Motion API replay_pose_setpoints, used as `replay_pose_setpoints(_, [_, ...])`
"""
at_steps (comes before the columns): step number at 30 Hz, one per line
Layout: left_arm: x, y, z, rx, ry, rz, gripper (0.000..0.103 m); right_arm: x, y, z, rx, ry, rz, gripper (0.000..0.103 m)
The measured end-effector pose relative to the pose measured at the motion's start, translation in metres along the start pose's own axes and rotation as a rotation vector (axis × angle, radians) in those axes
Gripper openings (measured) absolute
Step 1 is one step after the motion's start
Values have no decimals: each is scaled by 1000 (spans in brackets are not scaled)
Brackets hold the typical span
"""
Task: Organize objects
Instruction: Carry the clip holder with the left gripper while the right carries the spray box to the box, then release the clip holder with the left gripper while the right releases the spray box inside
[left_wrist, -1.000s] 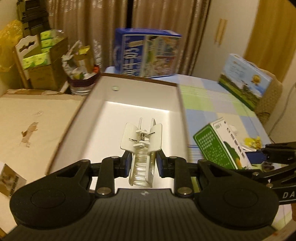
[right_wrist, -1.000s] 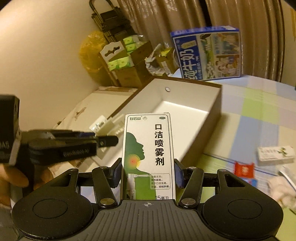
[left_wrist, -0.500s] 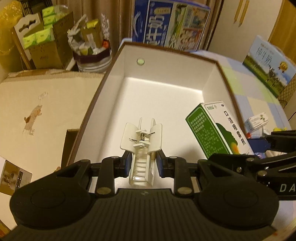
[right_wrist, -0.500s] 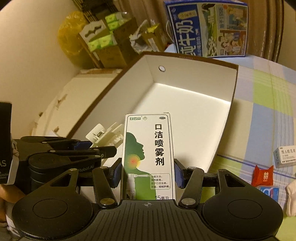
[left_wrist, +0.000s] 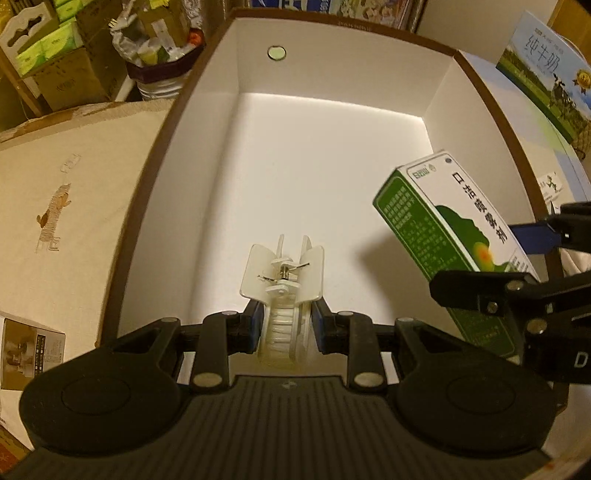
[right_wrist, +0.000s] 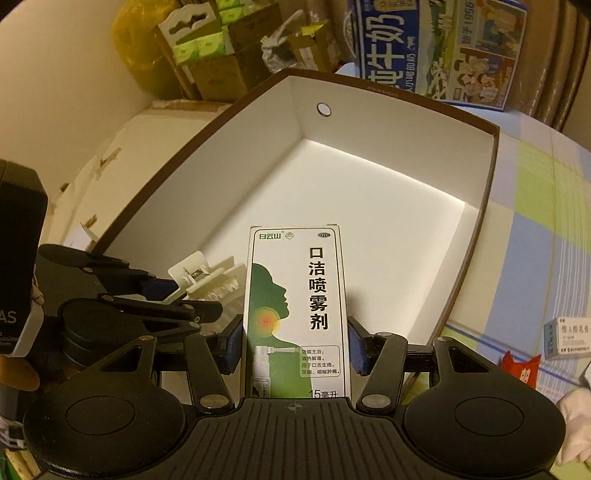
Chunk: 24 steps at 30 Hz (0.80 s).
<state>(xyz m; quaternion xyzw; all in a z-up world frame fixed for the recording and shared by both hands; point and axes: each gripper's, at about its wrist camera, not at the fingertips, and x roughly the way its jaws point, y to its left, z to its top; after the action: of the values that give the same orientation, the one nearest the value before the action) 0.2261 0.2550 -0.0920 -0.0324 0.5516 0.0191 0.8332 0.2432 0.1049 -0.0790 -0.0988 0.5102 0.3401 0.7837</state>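
Note:
My left gripper (left_wrist: 284, 328) is shut on a clear white hair claw clip (left_wrist: 283, 280), holding it over the near end of a large white box with a brown rim (left_wrist: 258, 96). My right gripper (right_wrist: 295, 347) is shut on a green and white throat spray carton (right_wrist: 295, 306), also inside the box's near end. In the left wrist view the carton (left_wrist: 454, 236) hangs tilted at the right, with the right gripper's fingers (left_wrist: 480, 288) around it. The clip (right_wrist: 207, 277) and the left gripper (right_wrist: 155, 295) show at the left of the right wrist view. Nothing lies on the box's floor.
A checked cloth (right_wrist: 535, 229) right of the box carries a small medicine box (right_wrist: 569, 336) and a red packet (right_wrist: 521, 373). Blue milk cartons (right_wrist: 436, 48) stand behind the box. Cardboard boxes and a bin (left_wrist: 162, 44) crowd the far left, beside a beige surface (left_wrist: 74, 184).
Both grippers have come down and forward over the box, tilting further downward. The box now fills both views. The clip and the carton stay gripped as before.

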Motion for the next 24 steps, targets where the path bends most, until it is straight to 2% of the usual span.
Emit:
replay_pose_setpoints(7, [0, -1, -5, 20, 8, -12, 25, 9, 8, 0, -66, 28, -40, 52])
replay_pose_setpoints(9, [-2, -1, -6, 19, 7, -8, 31, 12, 10, 0, -81, 33, -50, 52])
replay_pose_setpoints(13, [-7, -1, -8, 19, 2, 0, 35, 18, 15, -2, -131, 34, -93, 52])
replay_pose_setpoints(16, [-10, -2, -8, 22, -7, 6, 42, 18, 15, -4, -156, 11, -110, 52])
replay_pose_setpoints(24, [-24, -5, -7, 26, -47, 9, 60, -12, 10, -9, -140, -81, -74, 53])
